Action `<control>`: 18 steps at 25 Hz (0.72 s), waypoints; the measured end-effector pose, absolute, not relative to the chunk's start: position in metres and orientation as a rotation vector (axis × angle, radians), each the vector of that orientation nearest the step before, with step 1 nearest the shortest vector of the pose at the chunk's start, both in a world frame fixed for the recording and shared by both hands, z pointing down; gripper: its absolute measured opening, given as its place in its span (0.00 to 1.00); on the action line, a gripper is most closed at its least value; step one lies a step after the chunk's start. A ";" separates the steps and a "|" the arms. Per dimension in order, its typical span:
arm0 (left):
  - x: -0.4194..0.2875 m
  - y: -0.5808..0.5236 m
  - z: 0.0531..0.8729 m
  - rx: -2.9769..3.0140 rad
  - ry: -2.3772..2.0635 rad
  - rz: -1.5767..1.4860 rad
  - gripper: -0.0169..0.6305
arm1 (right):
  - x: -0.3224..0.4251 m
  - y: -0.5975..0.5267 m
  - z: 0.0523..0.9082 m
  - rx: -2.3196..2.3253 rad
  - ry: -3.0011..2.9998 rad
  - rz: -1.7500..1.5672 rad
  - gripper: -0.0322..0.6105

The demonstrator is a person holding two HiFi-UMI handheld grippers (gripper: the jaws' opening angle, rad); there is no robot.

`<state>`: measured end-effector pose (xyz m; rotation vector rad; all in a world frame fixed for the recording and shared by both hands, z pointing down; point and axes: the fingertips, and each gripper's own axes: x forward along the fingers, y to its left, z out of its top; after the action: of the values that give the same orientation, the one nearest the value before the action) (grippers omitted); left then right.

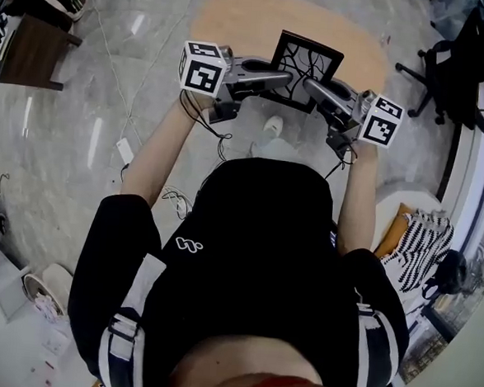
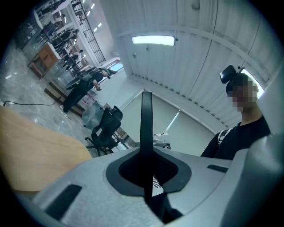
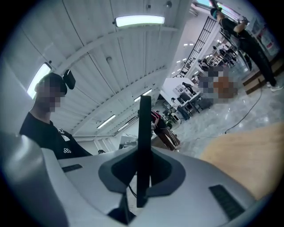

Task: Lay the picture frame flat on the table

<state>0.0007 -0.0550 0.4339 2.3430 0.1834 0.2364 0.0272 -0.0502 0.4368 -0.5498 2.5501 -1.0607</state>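
A black picture frame (image 1: 304,67) with a branch-pattern print is held up over the near edge of the oval wooden table (image 1: 230,14), its face showing to the head view. My left gripper (image 1: 285,78) is shut on its left edge and my right gripper (image 1: 312,87) is shut on its right edge. In the left gripper view the frame (image 2: 146,128) shows edge-on as a thin black bar rising from between the jaws of the left gripper (image 2: 149,175). The right gripper view shows the same bar, the frame (image 3: 144,137), clamped in the right gripper (image 3: 140,177).
A black office chair (image 1: 453,71) stands at the right of the table. A dark low table (image 1: 33,50) is at the far left. Cables (image 1: 125,151) trail on the marble floor. A striped cloth (image 1: 424,243) lies at the right, near my body.
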 end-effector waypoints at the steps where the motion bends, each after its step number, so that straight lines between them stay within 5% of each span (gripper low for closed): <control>1: 0.012 -0.074 0.437 2.331 0.177 0.234 0.08 | 0.039 -0.069 0.440 -0.550 2.543 -1.076 0.12; 18: 0.029 -0.105 0.453 2.305 0.139 0.257 0.08 | 0.057 -0.101 0.456 -0.588 2.485 -1.075 0.12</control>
<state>0.0293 -0.1046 0.4535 2.3049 0.1392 0.2567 0.0568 -0.1007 0.4558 -0.5884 2.4854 -1.0745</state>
